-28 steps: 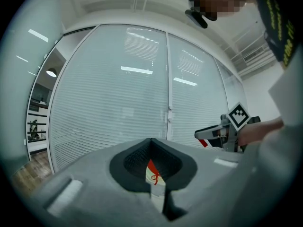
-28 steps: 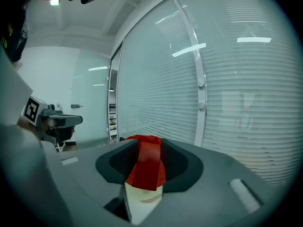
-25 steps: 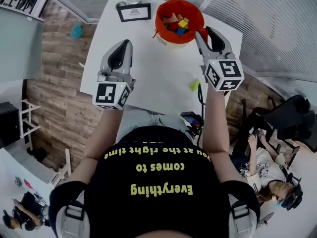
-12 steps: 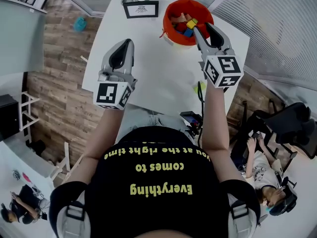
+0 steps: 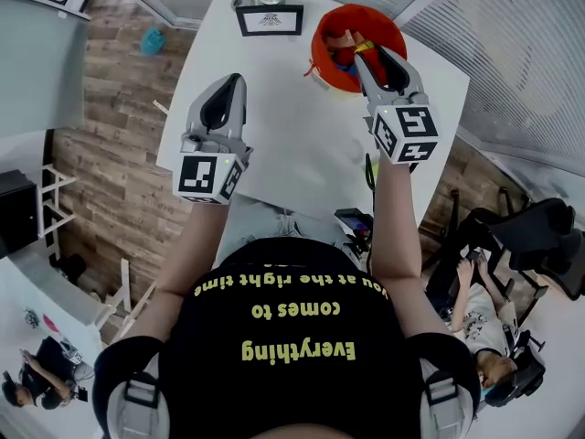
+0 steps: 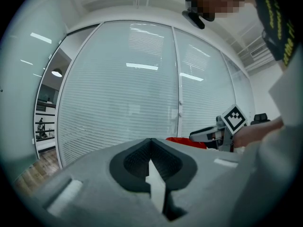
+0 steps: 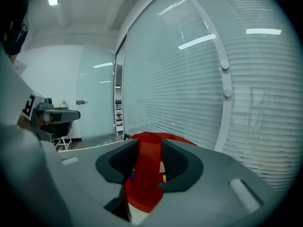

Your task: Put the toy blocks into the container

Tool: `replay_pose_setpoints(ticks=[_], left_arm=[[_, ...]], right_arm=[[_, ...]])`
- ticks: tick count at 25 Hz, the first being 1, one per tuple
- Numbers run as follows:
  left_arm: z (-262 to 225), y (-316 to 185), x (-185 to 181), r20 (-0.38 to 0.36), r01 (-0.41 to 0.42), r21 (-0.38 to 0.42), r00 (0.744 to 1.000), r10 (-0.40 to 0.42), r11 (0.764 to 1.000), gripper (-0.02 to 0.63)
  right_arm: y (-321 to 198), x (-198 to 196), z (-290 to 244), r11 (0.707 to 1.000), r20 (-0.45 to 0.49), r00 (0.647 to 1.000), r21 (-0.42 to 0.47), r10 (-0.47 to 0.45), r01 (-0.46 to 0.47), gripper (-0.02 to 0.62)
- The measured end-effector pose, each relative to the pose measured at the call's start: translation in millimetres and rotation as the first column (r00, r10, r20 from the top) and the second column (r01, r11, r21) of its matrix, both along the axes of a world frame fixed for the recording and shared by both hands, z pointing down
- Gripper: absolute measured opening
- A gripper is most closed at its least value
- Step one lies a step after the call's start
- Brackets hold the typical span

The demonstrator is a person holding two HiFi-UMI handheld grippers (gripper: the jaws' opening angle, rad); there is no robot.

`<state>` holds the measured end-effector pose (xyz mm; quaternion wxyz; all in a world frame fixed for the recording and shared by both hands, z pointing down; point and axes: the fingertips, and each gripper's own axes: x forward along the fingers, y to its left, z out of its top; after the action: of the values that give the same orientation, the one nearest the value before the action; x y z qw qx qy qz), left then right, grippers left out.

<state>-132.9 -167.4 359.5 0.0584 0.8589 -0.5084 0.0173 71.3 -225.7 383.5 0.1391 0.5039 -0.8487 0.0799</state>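
overhead, the left gripper [image 5: 233, 82] is seen above the white table [image 5: 292, 135], well to the left of the red container [image 5: 320, 58], while the right gripper [image 5: 377, 55] is held over that container's near rim, toy blocks [image 5: 347, 48] lying just beyond its tips. along the left gripper [image 6: 150, 142], the jaws are found pressed together on nothing, the container [image 6: 182, 140] off to their right. along the right gripper [image 7: 150, 144], the jaws are kept partly apart and what looks like a red block [image 7: 147, 167] is pinched between the pads, the container [image 7: 177, 137] directly ahead.
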Motion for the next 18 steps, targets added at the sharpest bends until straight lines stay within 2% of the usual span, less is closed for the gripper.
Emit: replay_pose_setpoints(ticks=[9,18], left_arm=[[6.7,-6.1,5.5,0.001,-0.018,-0.014,1.0,0.018,1.0,-0.002],[9.1,-6.3,8.7,-0.003,-0.022,-0.021,1.0,0.022,1.0,-0.002]], right_arm=[[-1.7,-5.0,8.5,1.0,-0.104,0.994,0.013,-0.013,0.014,0.16],[4.7,-0.6,9.0,0.999,-0.125,0.992,0.034,0.006,-0.002,0.161]])
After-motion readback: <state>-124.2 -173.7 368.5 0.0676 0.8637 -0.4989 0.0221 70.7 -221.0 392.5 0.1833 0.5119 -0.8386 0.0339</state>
